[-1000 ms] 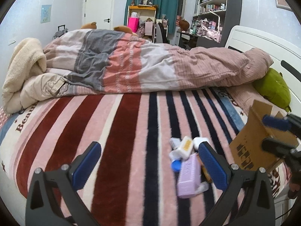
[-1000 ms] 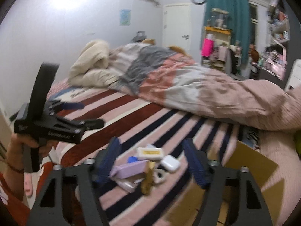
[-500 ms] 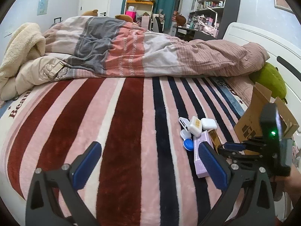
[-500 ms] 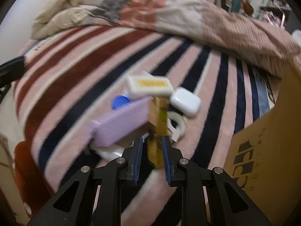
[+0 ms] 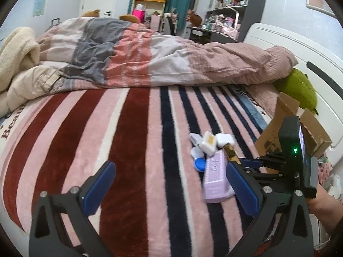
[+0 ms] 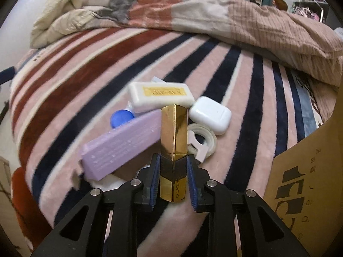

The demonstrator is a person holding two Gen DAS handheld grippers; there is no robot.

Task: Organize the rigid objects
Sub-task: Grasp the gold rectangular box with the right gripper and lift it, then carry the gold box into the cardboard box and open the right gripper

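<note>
A small pile of objects lies on the striped blanket (image 5: 137, 141). In the right wrist view my right gripper (image 6: 173, 171) is shut on a gold lipstick tube (image 6: 173, 141). Beside it lie a lilac box (image 6: 122, 147), a white bar with a yellow label (image 6: 160, 96), a white earbud case (image 6: 211, 114), a tape roll (image 6: 202, 139) and a blue cap (image 6: 121, 117). In the left wrist view my left gripper (image 5: 169, 188) is open and empty, left of the pile; the lilac box (image 5: 214, 177) lies by its right finger. The right gripper (image 5: 253, 162) shows there too.
An open cardboard box (image 5: 300, 128) stands right of the pile, also in the right wrist view (image 6: 310, 182). A rumpled duvet (image 5: 150, 60) lies across the far side of the bed. A green plush (image 5: 300, 90) sits by the white headboard (image 5: 300, 49).
My right gripper came down onto the pile and shut on the gold lipstick tube. My left gripper dipped lower and nearer the bed, still open.
</note>
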